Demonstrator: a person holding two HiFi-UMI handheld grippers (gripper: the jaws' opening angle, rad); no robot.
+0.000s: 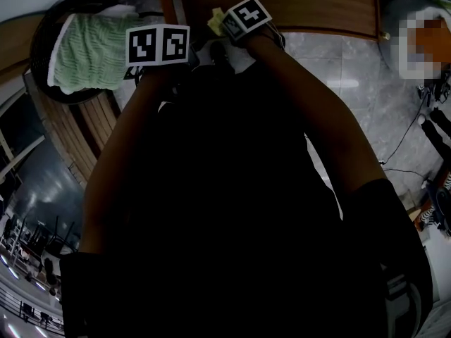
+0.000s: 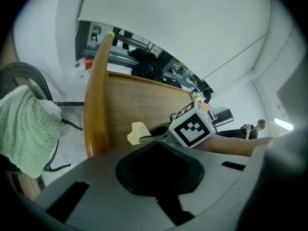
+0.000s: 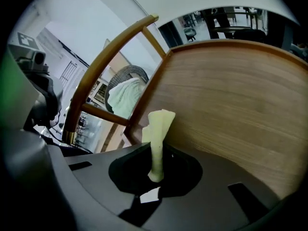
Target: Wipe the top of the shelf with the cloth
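Grey stone floor (image 1: 352, 69) under everything, pale and glossy at the right of the head view. Wooden shelf (image 1: 282, 5) across the top of that view, with a broad grained top (image 3: 231, 95) and a curved wooden rail (image 3: 106, 66) along its left edge. Beyond the rail, at the far left, a round dark chair (image 1: 42, 27) with a green towel (image 1: 88, 51) draped over it, well apart from both grippers.

Two bare arms reaching forward from a dark body, the left arm (image 1: 120, 153) toward the rail side, the right arm (image 1: 317, 118) toward the shelf's near edge.

Left gripper (image 2: 159, 170): jaws pressed together with nothing between them, held just short of the shelf and off its top, its marker cube (image 1: 158, 44) facing up.

Right gripper (image 3: 155, 174): jaws closed on the cloth, marker cube (image 1: 246, 16) tilted, just right of and beyond the left gripper, over the shelf's near edge.

Cloth (image 3: 159, 129): small, pale yellow, pinched at its lower end and standing up out of the right jaws in a narrow folded strip, the free tip fanned out. Lies at the shelf top's left corner, close to the rail. Cannot tell whether the tip touches the wood.
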